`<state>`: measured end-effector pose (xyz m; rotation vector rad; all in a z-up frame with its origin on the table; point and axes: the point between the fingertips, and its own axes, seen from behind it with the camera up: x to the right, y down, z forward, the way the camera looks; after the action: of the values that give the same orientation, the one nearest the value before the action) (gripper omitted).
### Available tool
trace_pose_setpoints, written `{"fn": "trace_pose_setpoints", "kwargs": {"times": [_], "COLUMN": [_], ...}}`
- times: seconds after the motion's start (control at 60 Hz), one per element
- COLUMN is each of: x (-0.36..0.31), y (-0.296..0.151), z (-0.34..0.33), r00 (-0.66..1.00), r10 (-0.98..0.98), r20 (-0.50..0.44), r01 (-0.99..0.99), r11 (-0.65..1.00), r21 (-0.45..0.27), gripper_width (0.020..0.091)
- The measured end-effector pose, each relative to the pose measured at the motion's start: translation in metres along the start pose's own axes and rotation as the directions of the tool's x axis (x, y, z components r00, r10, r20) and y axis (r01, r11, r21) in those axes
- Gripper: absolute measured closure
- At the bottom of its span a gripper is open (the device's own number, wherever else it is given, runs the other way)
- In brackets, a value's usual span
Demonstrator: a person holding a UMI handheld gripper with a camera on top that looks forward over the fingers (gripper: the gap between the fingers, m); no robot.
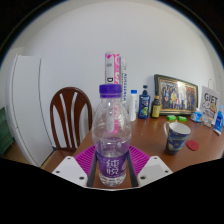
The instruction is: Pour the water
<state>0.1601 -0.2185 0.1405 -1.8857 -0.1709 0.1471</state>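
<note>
The gripper (112, 172) is closed on the water bottle (113, 135), both pads pressing its sides, cap on and upright above the table (150, 132). Grasp appears complete; next, carry it toward the cup (177, 136) and tilt, presumably after uncapping.

I can't see the base of the water bottle (112, 135); it drops out of view between my gripper (112, 172) fingers. Whether the pads press on it, I can't tell. Behind its cap, a tall carton (114, 69) is partly covered, print unreadable. The framed picture (176, 95) and the small bottles (146, 102) beside it are too small to read. The chair (69, 116) is partly hidden by the table (150, 135).
</note>
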Motion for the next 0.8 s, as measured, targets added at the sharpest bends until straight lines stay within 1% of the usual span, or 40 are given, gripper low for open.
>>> {"fn": "trace_pose_setpoints", "kwargs": {"times": [0.05, 0.067, 0.083, 0.133, 0.167, 0.183, 0.267, 0.283, 0.3, 0.317, 0.383, 0.4, 0.467, 0.5, 0.517, 0.6, 0.617, 0.717, 0.733, 0.8], "x": [0.016, 0.016, -0.003, 0.008, 0.021, 0.001, 0.023, 0.005, 0.009, 0.014, 0.036, 0.011, 0.03, 0.043, 0.031, 0.063, 0.058, 0.104, 0.087, 0.114], "y": [-0.001, -0.007, -0.006, -0.008, -0.01, -0.009, -0.017, -0.02, -0.025, -0.03, -0.057, -0.061, -0.101, -0.116, -0.119, -0.165, -0.163, -0.186, -0.191, -0.188], "z": [-0.003, -0.007, 0.002, -0.001, -0.005, 0.005, 0.0, 0.008, 0.007, 0.005, -0.002, 0.008, 0.001, -0.004, 0.011, 0.003, 0.019, 0.025, 0.03, 0.045], "r00": [1.0, 1.0, 1.0, 1.0, 1.0, 1.0, 0.998, 0.997, 0.996, 0.994, 0.98, 0.973, 0.926, 0.885, 0.86, 0.707, 0.67, 0.409, 0.362, 0.17], "r10": [-0.02, -0.024, -0.026, -0.015, -0.003, 0.006, 0.053, 0.072, 0.086, 0.101, 0.193, 0.226, 0.365, 0.45, 0.493, 0.677, 0.71, 0.866, 0.882, 0.93], "r20": [-0.001, -0.001, 0.001, 0.003, 0.004, 0.005, 0.017, 0.02, 0.025, 0.026, 0.045, 0.053, 0.092, 0.118, 0.13, 0.203, 0.215, 0.288, 0.302, 0.326], "r01": [0.02, 0.024, 0.026, 0.015, 0.002, -0.006, -0.054, -0.072, -0.086, -0.102, -0.195, -0.228, -0.372, -0.46, -0.505, -0.7, -0.736, -0.904, -0.924, -0.977], "r11": [1.0, 0.999, 0.999, 0.999, 0.999, 1.0, 0.998, 0.997, 0.996, 0.994, 0.98, 0.972, 0.925, 0.885, 0.86, 0.71, 0.674, 0.427, 0.382, 0.202], "r21": [0.021, 0.028, 0.031, 0.035, 0.032, 0.03, 0.015, 0.017, 0.022, 0.026, 0.045, 0.051, 0.075, 0.076, 0.076, 0.072, 0.065, 0.002, -0.009, -0.066], "gripper_width": [0.0633, 0.0646, 0.0663, 0.0719, 0.0725, 0.075, 0.0751, 0.0731, 0.079, 0.0791, 0.0792, 0.0792, 0.0791, 0.0792, 0.0792, 0.0792, 0.0792, 0.0792, 0.0792, 0.0792]}}
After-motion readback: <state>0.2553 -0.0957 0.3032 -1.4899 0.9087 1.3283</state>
